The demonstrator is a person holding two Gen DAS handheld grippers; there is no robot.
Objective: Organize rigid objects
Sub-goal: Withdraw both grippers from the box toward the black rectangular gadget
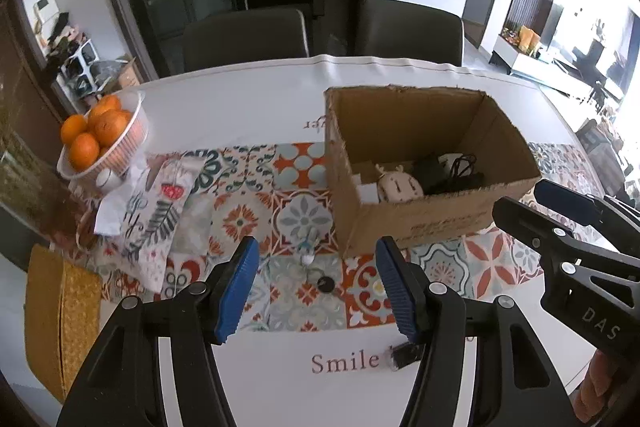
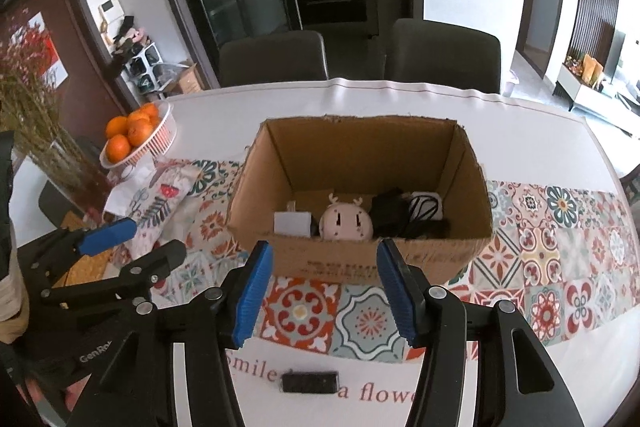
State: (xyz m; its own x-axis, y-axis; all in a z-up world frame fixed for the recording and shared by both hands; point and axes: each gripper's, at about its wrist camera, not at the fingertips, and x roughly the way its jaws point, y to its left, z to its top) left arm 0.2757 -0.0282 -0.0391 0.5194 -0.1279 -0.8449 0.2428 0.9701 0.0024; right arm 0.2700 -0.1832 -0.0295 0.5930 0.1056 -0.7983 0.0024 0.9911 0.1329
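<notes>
An open cardboard box (image 1: 420, 223) (image 2: 360, 259) stands on the patterned runner. Inside lie a round pink deer-face clock (image 2: 347, 223) (image 1: 400, 187), a white block (image 2: 293, 223), and black cables and adapters (image 2: 404, 215) (image 1: 452, 173). A small black rectangular object (image 2: 311, 381) (image 1: 404, 355) lies on the white cloth near the front edge. A key with a round black fob and a small charm (image 1: 316, 267) lies on the runner. My left gripper (image 1: 318, 287) is open and empty above the key. My right gripper (image 2: 325, 291) is open and empty, in front of the box and above the black object.
A white bowl of oranges (image 1: 102, 139) (image 2: 140, 137) stands at the left. A patterned pouch (image 1: 156, 215) and white cloth lie beside it. A yellow woven mat (image 1: 60, 311) sits at the left edge. Dried flowers (image 2: 36, 115) stand far left. Two chairs (image 2: 272, 57) are behind the table.
</notes>
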